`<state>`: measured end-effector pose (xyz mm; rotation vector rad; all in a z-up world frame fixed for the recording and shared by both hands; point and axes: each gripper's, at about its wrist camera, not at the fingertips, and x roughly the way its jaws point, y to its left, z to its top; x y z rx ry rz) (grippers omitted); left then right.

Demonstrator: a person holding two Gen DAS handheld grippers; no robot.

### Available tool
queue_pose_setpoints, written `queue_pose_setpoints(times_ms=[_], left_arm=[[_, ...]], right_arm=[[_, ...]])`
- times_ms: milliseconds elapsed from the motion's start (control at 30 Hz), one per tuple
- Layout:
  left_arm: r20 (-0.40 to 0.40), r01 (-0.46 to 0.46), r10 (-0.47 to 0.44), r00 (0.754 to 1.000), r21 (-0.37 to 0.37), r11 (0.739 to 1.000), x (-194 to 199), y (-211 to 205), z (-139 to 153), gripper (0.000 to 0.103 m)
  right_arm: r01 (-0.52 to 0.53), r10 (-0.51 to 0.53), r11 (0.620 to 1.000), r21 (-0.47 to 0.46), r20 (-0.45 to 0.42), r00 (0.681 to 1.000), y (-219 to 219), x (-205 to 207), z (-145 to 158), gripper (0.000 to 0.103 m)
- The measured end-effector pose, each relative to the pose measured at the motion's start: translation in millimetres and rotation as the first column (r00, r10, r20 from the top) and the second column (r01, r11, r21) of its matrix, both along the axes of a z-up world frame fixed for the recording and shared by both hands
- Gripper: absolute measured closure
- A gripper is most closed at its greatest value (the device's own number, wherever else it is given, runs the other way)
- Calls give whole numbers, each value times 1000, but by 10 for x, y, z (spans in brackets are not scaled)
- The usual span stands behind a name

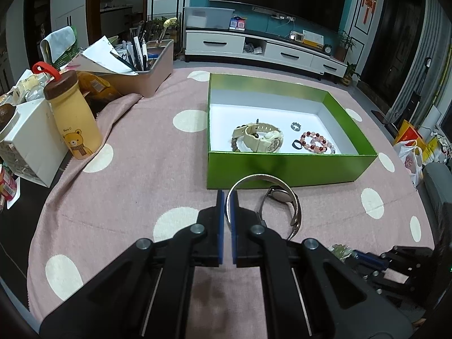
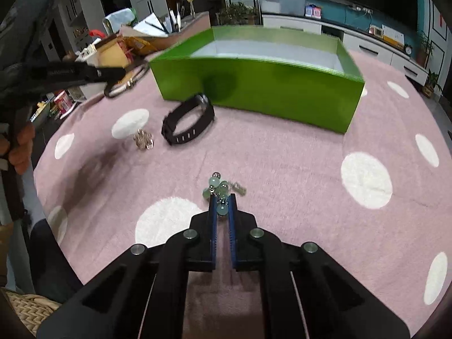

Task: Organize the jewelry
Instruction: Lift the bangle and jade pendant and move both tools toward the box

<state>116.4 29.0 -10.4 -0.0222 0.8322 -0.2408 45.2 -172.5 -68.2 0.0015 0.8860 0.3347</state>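
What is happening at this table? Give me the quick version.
A person with a gripper in each hand is sorting jewelry into a green box. The left gripper is shut on a silver watch just short of the box. The right gripper is shut on a pale green bead bracelet on the pink dotted cloth. A cream watch and red bead bracelet lie inside; a black band waits outside.
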Motion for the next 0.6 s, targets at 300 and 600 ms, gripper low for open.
queue_pose_setpoints(times_ms=[300, 600], left_arm=[[34, 8, -8, 999, 1, 1000, 65, -57, 177, 100], [81, 15, -16, 997, 14, 1000, 278, -183, 420, 100]], right_arm=[[29, -31, 999, 21, 130, 991, -102, 127, 492, 96], [56, -63, 998, 31, 256, 965, -275, 367, 955, 96]])
